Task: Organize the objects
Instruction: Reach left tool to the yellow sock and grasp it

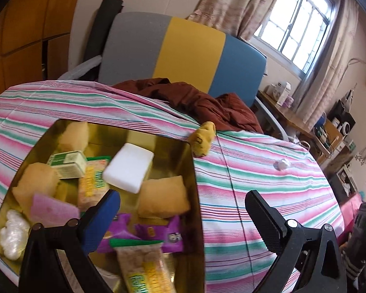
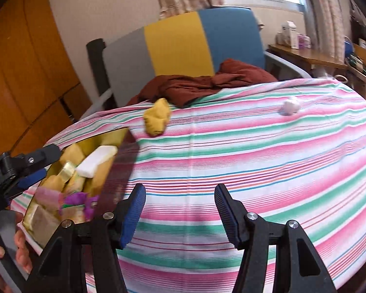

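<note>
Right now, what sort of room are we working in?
Most likely a lived-in room at home, a bedroom or living room. A curtained window, an armchair with a dark red garment thrown over it, and a table under a striped cloth all suggest that.

Striped tablecloth (image 2: pixel 231 151): gold box (image 1: pixel 195 195), yellow toy (image 2: pixel 157 118), white ball (image 2: pixel 291 106).

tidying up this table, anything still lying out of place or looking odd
Two things lie loose on the striped tablecloth outside the gold box: a yellow plush toy near the far edge, beside the box's corner, and a small white ball farther right. Everything else small sits inside the box.
</note>
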A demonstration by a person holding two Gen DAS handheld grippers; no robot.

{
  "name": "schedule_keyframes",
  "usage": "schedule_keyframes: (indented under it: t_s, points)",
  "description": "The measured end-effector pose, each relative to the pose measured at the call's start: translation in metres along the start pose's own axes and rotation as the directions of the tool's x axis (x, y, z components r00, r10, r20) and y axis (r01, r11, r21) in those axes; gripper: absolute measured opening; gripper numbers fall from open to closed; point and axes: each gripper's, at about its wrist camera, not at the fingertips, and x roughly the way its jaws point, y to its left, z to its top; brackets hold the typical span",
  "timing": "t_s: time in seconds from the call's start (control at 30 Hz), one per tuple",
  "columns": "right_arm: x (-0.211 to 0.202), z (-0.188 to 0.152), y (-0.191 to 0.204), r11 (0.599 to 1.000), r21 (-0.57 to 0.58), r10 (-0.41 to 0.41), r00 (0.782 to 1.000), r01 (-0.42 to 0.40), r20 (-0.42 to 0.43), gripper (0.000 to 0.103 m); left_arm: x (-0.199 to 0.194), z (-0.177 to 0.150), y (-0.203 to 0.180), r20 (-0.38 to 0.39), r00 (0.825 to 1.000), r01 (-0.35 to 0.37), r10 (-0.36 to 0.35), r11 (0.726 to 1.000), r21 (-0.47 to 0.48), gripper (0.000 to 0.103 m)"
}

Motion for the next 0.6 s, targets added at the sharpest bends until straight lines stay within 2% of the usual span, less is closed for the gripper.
schedule_keyframes:
  t_s: [0.3,0.6]
  points:
    - [0.001,0.007,-0.033,0.996,0.044,-0.082,0.997,0.082,-0.001,0.059,0.012,0.007,-0.026,-0.008,1.000,0.010,-0.009,0.998,0.056,0.103]
    - [0.006,0.009,-0.050,0.992,0.066,-0.104,0.995,0.103,0.001,0.059,0.048,0.024,-0.059,-0.036,0.999,-0.001,0.007,0.988,0.151,0.103]
